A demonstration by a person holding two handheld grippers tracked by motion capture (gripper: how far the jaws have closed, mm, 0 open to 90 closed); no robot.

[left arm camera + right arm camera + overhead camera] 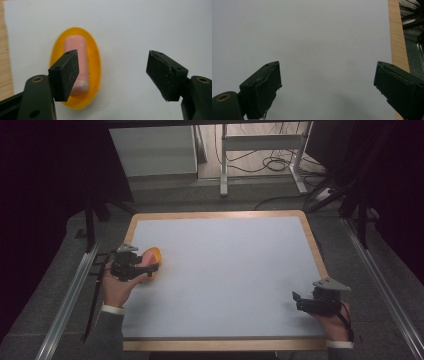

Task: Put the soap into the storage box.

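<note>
The white, wood-edged worktop (pixel 225 270) carries an oval orange plastic dish (pixel 95 67) at nine o'clock, holding a pink cylindrical sausage-shaped piece (pixel 75 45). The left gripper (pixel 112 72) hangs released above it; the right gripper (pixel 327 85), at four o'clock, stands released.

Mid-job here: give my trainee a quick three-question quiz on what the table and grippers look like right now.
1. True or false: the left gripper is clamped on the pink roll.
2. What does the pink roll lie in? A) yellow oval dish B) blue bowl C) bare table
3. Near which edge of the table does the yellow oval dish sit in the high view?

Key
1. False: its jaws stand apart with nothing between them.
2. A.
3. The left edge; the right gripper, open, points at bare surface.
</note>
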